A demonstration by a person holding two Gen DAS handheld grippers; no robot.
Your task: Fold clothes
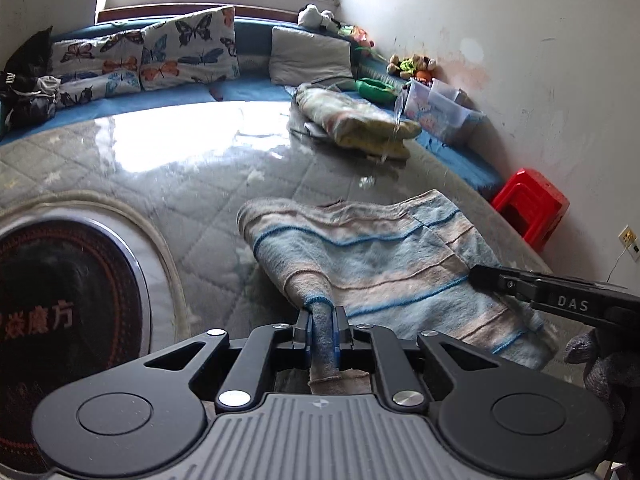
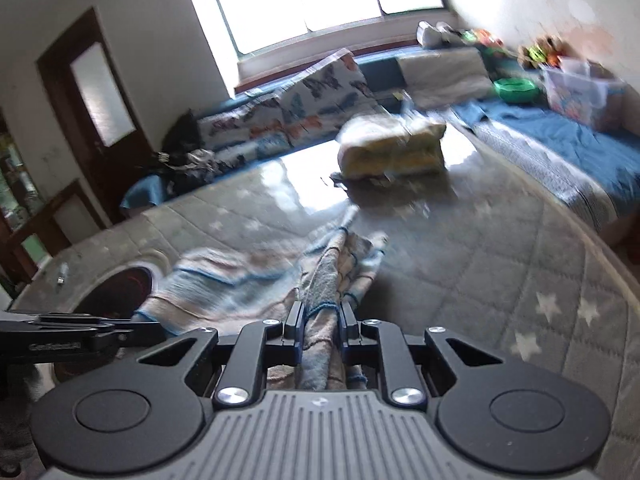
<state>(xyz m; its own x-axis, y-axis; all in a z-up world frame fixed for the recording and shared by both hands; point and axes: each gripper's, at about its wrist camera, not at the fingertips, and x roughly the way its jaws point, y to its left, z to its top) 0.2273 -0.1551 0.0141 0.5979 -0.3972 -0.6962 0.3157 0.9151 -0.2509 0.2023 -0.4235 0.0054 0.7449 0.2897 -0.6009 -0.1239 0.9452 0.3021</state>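
Observation:
A striped towel-like cloth point(image 1: 372, 256) in pale blue and beige lies on the round quilted table under clear plastic. My left gripper point(image 1: 323, 326) is shut on a bunched edge of the cloth at its near left corner. My right gripper point(image 2: 320, 320) is shut on another bunched part of the same cloth point(image 2: 240, 284); its view is blurred. The right gripper's black body point(image 1: 560, 300) enters the left wrist view from the right, at the cloth's near right side. The left gripper's body point(image 2: 76, 338) shows at the left of the right wrist view.
A round black heater plate point(image 1: 60, 312) sits set into the table at the left. A folded yellow-and-white blanket point(image 1: 356, 120) lies at the table's far side. A blue bench with butterfly cushions point(image 1: 148, 56), toys and a plastic box point(image 1: 436, 108) runs along the walls. A red stool point(image 1: 530, 204) stands at the right.

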